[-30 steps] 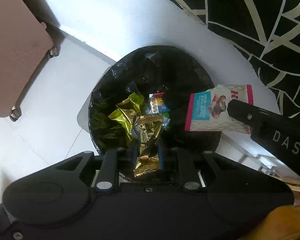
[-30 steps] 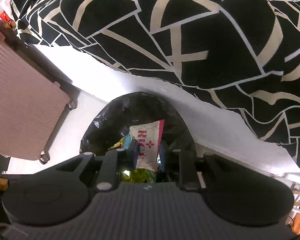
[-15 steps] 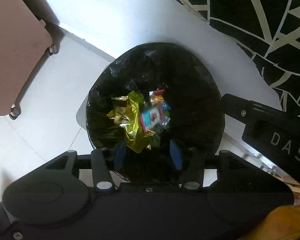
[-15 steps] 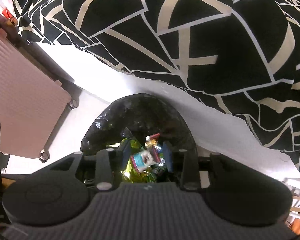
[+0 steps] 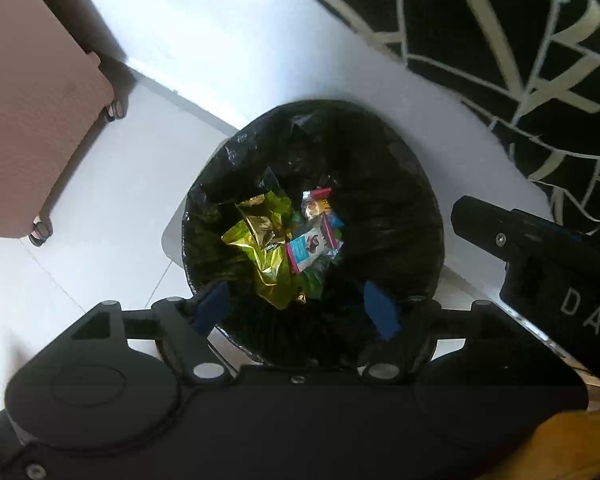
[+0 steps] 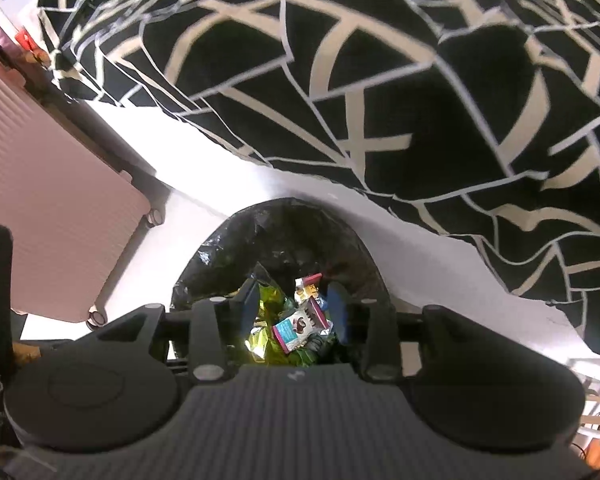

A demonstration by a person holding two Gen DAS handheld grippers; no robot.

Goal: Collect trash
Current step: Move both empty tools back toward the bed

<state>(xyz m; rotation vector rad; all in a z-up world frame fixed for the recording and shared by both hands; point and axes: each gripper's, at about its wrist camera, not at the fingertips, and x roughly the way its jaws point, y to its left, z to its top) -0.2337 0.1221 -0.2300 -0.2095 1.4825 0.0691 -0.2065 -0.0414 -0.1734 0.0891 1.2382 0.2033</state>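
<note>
1. drop step, right at its tail end: both grippers hung over the bin (image 5: 380, 208), a round one lined with a black bag and standing on the white floor (image 5: 100, 200) just beside the bed.
2. left gripper (image 5: 296, 312) pointed straight down into the bin mouth; its jaws had just been opening and stood well apart, with nothing between them.
3. right gripper (image 6: 294, 306) was tilted steeply down over the same bin; its jaws had been opening too and stood apart, nothing pinched, the wrappers seen between them lying down in the bag.
4. the trash was in: a crumpled gold wrapper (image 5: 260, 240) lay at the bottom, with a teal and pink snack packet (image 5: 312, 246) resting against it and a smaller colourful wrapper (image 5: 318, 204) just behind.
5. in the right wrist view the same packet (image 6: 300, 326) showed below the open jaws, clear of both pads.
6. judgement: this load was delivered, and both hands were free.
7. next call: lift both grippers up and clear of the rim without snagging the loose bag, then swing towards the patterned blanket (image 6: 340, 80) on the bed and the floor to hunt for more litter.
8. no stray trash showed outside the bin in either view, though the pink suitcase (image 5: 32, 120) and the grippers hid part of the floor.
</note>
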